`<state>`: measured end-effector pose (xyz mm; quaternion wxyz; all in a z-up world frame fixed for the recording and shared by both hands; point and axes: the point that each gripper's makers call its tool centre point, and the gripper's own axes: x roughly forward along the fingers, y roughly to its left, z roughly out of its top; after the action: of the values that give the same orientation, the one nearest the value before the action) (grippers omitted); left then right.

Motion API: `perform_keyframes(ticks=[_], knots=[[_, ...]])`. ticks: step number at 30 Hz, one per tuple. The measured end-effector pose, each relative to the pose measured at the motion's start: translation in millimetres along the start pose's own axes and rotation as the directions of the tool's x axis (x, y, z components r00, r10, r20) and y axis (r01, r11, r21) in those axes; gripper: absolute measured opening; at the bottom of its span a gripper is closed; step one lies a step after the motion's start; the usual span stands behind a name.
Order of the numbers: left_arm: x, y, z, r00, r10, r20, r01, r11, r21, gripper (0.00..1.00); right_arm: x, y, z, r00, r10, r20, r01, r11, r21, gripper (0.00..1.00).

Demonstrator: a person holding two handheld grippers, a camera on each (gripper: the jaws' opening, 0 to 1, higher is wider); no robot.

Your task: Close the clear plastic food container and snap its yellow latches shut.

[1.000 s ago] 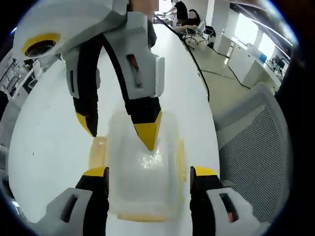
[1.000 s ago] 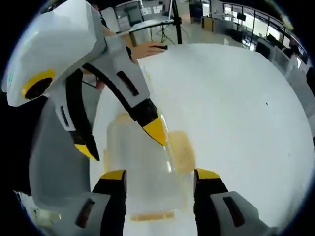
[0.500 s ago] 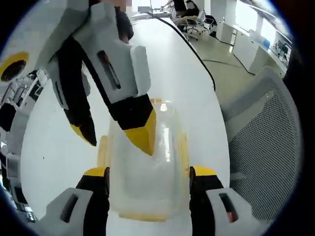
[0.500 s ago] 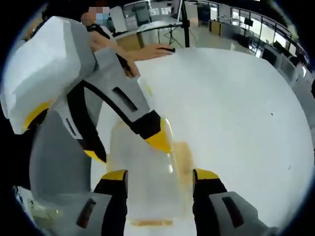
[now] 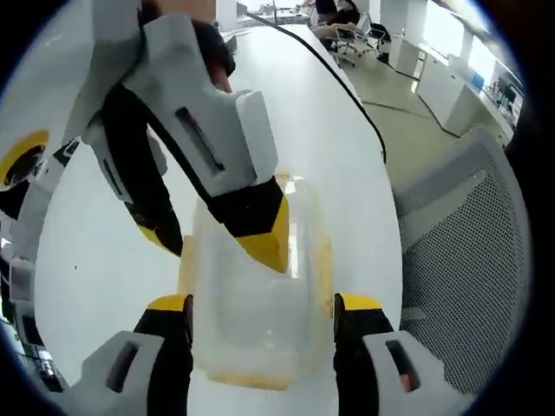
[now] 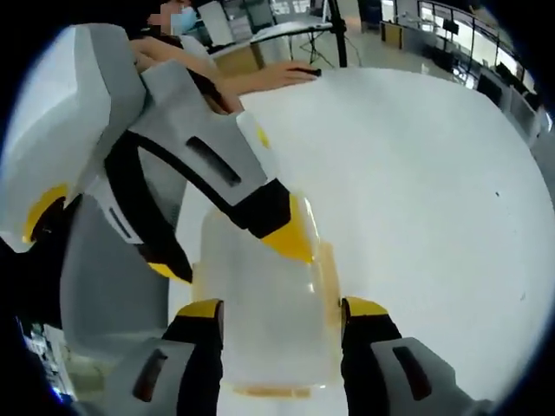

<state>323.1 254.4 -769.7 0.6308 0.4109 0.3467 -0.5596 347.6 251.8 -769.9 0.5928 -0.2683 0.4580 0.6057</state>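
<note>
Container (image 5: 260,303) partly hidden by right gripper (image 5: 217,247), latches (image 5: 323,269) blurred, left gripper (image 5: 262,305) jaws spread astride it, right gripper likewise spread, white table (image 5: 329,147), mesh chair (image 5: 460,260) beside.

Bright, fisheye-warped — perhaps slightly blurred

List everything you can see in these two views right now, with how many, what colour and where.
food container: one, clear plastic with yellow latches, on the white table, between both grippers' jaws
white table: one, white, under the container
mesh office chair: one, grey-white, beside the table edge in the left gripper view
black cable: one, running along the table's far edge
person's hand: one, resting on the far table in the right gripper view
left gripper: white and black, yellow tips, open, astride the container
right gripper: same colours, open, astride the container
</note>
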Motion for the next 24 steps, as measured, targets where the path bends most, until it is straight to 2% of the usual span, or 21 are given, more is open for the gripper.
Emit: perform_keyframes(ticks=[3, 12, 16, 21, 24], knots=[[1.6, -1.2, 1.0, 1.000, 0.013, -0.007, -0.013, 1.000, -0.012, 0.66, 0.4, 3.1, -0.5, 1.000, 0.029, -0.013, -0.029, 1.000, -0.001, 0.58], [5.9, -0.6, 4.9, 0.999, 0.051, -0.018, -0.052, 0.998, -0.030, 0.68, 3.1, -0.1, -9.8, 0.996, 0.042, -0.074, -0.043, 0.999, -0.011, 0.55], [6.2, -2.5, 4.1, 0.998, 0.056, -0.024, -0.056, 0.998, -0.003, 0.68, 4.9, 2.8, -14.4, 0.994, 0.053, -0.098, -0.054, 0.999, -0.002, 0.57], [8.1, -0.8, 0.1, 0.997, 0.070, -0.035, -0.067, 0.994, 0.081, 0.69, 4.5, -0.5, -13.9, 0.994, 0.052, -0.097, -0.051, 0.999, 0.013, 0.57], [8.5, -0.4, 0.1, 0.996, 0.077, -0.035, -0.074, 0.994, 0.082, 0.69, 4.3, -1.6, -13.5, 0.995, 0.053, -0.090, -0.050, 0.998, 0.025, 0.56]])
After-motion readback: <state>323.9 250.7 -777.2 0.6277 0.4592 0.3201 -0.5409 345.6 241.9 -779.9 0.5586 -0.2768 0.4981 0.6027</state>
